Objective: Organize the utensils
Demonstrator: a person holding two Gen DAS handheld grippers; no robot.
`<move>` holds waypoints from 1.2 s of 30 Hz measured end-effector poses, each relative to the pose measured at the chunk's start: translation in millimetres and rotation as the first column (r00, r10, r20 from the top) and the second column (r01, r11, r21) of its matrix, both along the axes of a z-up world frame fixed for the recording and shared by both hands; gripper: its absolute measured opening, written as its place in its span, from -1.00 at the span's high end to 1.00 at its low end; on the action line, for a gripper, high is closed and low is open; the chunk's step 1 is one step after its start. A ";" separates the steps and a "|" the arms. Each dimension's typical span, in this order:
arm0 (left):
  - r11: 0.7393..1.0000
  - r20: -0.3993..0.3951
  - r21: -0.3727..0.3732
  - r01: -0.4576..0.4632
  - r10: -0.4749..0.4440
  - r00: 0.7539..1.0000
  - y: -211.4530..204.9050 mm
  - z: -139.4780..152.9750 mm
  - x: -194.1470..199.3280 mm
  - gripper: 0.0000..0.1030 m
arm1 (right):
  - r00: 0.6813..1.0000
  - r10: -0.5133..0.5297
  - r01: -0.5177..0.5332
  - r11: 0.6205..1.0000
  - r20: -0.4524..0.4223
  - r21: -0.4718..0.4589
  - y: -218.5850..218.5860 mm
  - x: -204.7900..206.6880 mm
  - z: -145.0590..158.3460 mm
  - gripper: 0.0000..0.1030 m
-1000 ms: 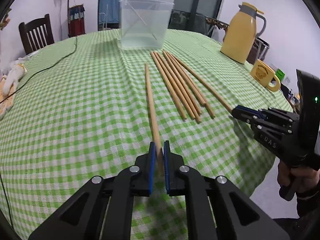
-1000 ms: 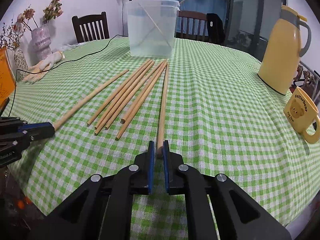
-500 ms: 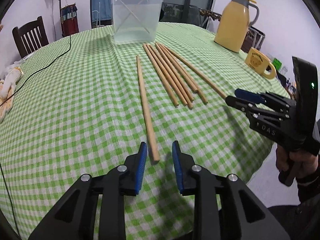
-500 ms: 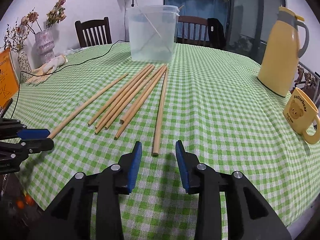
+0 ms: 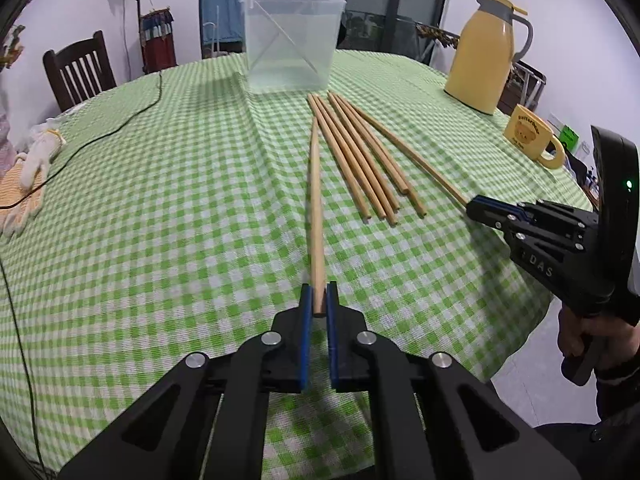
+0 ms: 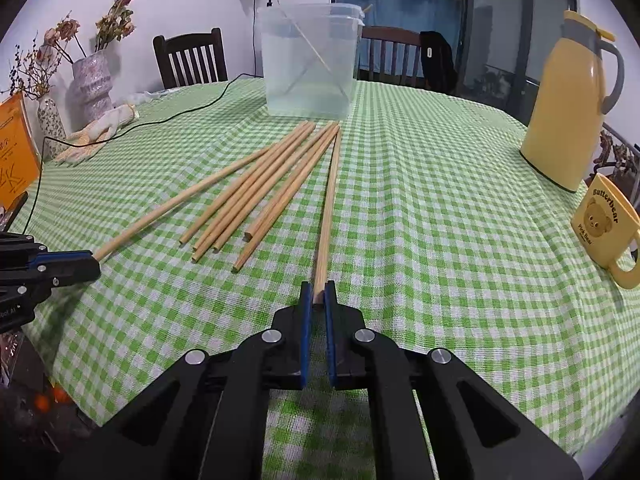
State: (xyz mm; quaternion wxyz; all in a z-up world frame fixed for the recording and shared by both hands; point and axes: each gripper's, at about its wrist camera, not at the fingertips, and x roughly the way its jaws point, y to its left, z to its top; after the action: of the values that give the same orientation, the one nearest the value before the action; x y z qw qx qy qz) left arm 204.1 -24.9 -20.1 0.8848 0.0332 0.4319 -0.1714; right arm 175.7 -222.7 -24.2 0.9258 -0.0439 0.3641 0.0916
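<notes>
Wooden chopsticks lie fanned on the green checked tablecloth in front of a clear plastic tub (image 5: pixel 294 36) with thin sticks inside. My left gripper (image 5: pixel 318 304) is shut on the near end of the leftmost chopstick (image 5: pixel 315 200). My right gripper (image 6: pixel 318 296) is shut on the near end of the rightmost chopstick (image 6: pixel 328 208). Several loose chopsticks (image 6: pixel 256 192) lie between the two held ones. Each gripper shows in the other's view: the right gripper (image 5: pixel 476 205) at the right edge, the left gripper (image 6: pixel 90 265) at the left edge.
A yellow thermos jug (image 5: pixel 486 52) and a yellow bear mug (image 5: pixel 528 136) stand at the right of the table. A black cable (image 5: pixel 120 128) and a glove (image 5: pixel 38 152) lie at the left. A person's hand (image 5: pixel 580 332) holds the right gripper's handle beyond the table edge.
Both grippers opened and let go of their chopstick ends half a second ago, then shut on them again. The hands have barely shifted.
</notes>
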 end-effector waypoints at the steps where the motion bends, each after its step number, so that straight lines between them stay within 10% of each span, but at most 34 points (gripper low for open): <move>1: 1.000 0.008 -0.002 -0.005 0.005 1.000 1.7 2.6 -1.0 0.93 | 1.000 0.002 -0.002 1.000 0.007 -0.003 0.2 -1.4 2.4 0.88; 36: 0.996 0.248 -0.039 0.079 -0.067 0.966 31.8 145.5 -34.2 0.93 | 0.951 0.057 -0.045 0.998 0.305 -0.048 -12.3 -63.0 132.3 0.88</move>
State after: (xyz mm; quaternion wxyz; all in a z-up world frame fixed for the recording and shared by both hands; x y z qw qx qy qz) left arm 169.9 6.9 125.4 0.9253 0.0484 0.3129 -0.2089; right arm 112.7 -235.0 108.2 0.9673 -0.0855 0.2167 0.1002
